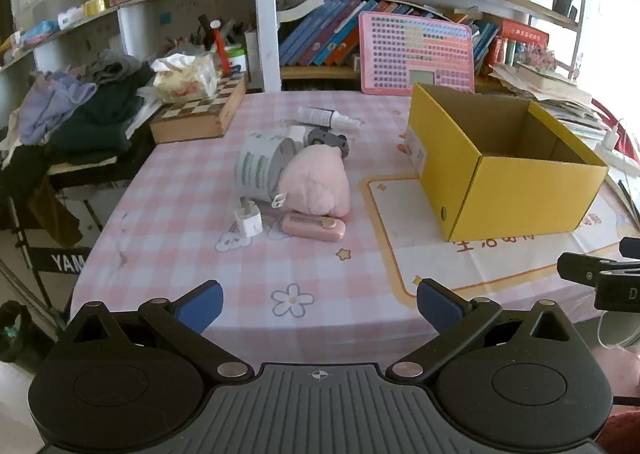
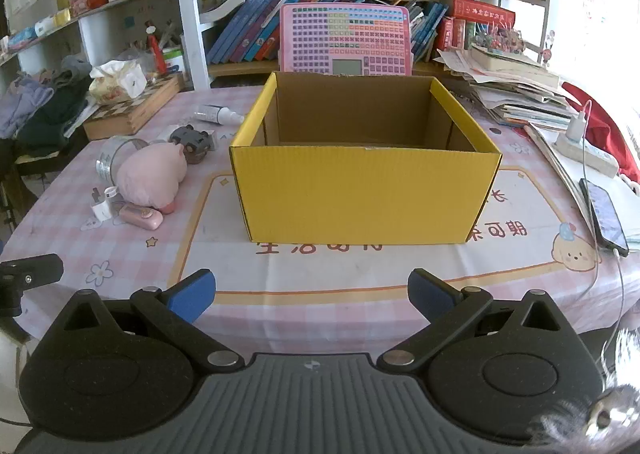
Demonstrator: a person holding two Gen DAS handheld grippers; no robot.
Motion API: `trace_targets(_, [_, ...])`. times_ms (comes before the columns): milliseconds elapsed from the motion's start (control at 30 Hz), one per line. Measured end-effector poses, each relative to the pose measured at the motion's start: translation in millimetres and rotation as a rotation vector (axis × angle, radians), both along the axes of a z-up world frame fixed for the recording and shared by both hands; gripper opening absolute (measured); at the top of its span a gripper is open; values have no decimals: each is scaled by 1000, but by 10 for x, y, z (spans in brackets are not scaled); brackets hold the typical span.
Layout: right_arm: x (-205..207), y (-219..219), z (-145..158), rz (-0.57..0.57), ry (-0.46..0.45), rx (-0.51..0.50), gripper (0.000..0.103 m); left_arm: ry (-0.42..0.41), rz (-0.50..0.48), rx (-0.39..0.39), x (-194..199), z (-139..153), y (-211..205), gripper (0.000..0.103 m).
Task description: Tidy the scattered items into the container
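An open yellow cardboard box (image 2: 366, 193) stands mid-counter. Left of it a pink plush toy (image 1: 316, 183) leans on a tipped metal tin (image 1: 262, 165), with a white plug (image 1: 248, 219) and pink oblong case (image 1: 314, 225) before them, toward the near edge.

The left gripper (image 1: 319, 304) gapes wide at bottom; mid-frame, a pink plush (image 1: 316, 183) leans against a can (image 1: 262, 165); a yellow box (image 1: 500, 165) sits right.
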State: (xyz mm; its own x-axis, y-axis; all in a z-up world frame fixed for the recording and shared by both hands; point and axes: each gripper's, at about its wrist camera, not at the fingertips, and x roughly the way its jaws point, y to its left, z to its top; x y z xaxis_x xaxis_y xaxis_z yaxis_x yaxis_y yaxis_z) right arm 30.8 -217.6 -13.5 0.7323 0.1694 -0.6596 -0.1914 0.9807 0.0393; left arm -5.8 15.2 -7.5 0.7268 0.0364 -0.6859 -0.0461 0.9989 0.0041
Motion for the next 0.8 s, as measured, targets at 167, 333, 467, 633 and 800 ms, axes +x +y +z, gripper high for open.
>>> trace_targets(167, [-2,4,-6,0,0,0,103,1,-1,2,1,-1,-1,103])
trace_targets(333, [-2,10,-14,4,0,-3,103,7,-1,4,9,3,-12,103])
trace_targets(467, [-4,19,-16,10,2,-9,103,9,5,4,9,3,-9,103])
trace_targets(633, [-4,22,-15,11,2,-10,103,8,5,4,5,3,-9,103])
trace_targets(800, [-2,27,-16,10,3,-9,103,10,5,5,3,-2,-6,103])
